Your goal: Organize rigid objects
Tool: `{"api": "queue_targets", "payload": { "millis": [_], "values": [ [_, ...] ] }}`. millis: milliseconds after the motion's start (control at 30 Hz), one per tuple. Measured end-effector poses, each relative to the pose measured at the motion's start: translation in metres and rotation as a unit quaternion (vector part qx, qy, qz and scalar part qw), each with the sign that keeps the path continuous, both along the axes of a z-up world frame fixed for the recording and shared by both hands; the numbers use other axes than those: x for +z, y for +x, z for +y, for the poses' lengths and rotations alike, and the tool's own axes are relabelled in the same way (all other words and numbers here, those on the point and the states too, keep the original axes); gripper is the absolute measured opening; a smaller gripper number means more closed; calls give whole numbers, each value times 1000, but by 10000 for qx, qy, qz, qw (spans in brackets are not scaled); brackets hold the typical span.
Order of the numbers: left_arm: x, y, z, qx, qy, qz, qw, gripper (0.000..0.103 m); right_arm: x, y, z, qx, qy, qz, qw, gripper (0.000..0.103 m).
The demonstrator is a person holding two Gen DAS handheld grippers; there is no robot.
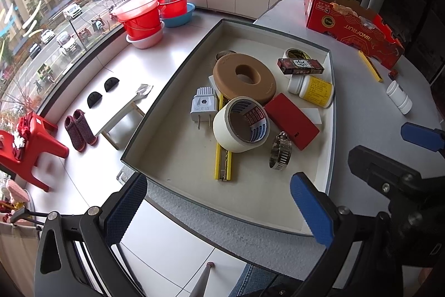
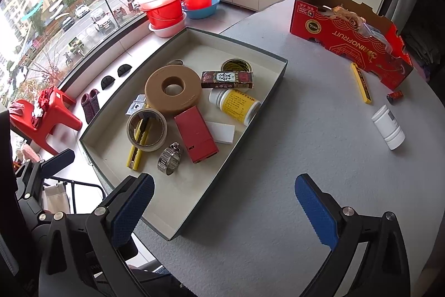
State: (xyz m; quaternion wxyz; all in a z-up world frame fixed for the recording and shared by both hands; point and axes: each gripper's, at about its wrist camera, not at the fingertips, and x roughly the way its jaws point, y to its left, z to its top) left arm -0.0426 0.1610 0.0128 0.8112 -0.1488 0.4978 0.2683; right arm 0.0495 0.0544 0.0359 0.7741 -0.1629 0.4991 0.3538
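Observation:
A shallow grey-edged tray (image 1: 172,174) (image 2: 194,216) on the grey table holds a brown ring (image 1: 244,80) (image 2: 173,92), a white tape roll (image 1: 240,124) (image 2: 146,129), a red box (image 1: 290,120) (image 2: 196,134), a yellow-labelled bottle (image 1: 313,89) (image 2: 236,105), a metal hose clamp (image 1: 280,151) (image 2: 169,157), a yellow cutter (image 1: 223,162) (image 2: 135,152) and a white plug (image 1: 204,105). Outside the tray lie a white bottle (image 1: 399,97) (image 2: 388,127), a yellow stick (image 1: 370,66) (image 2: 361,86) and a small red cylinder (image 2: 395,96). My left gripper (image 1: 219,208) hangs open above the tray's near edge. My right gripper (image 2: 225,209) is open over the table beside the tray.
A red cardboard box (image 1: 353,24) (image 2: 347,35) stands at the table's far right. Below the table's left edge are the floor, red buckets (image 1: 141,16) (image 2: 167,7), a red stool (image 1: 30,146) and a small white bench (image 1: 122,116). The right gripper's blue finger (image 1: 420,135) shows in the left wrist view.

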Motion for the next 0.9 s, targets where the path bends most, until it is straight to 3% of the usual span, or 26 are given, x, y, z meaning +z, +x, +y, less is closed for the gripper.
{"api": "queue_targets", "payload": {
  "millis": [900],
  "values": [
    [-1, -2, 0, -10, -22, 25, 10000, 103, 1, -5, 5, 101, -21, -14, 9999, 102]
  ]
}}
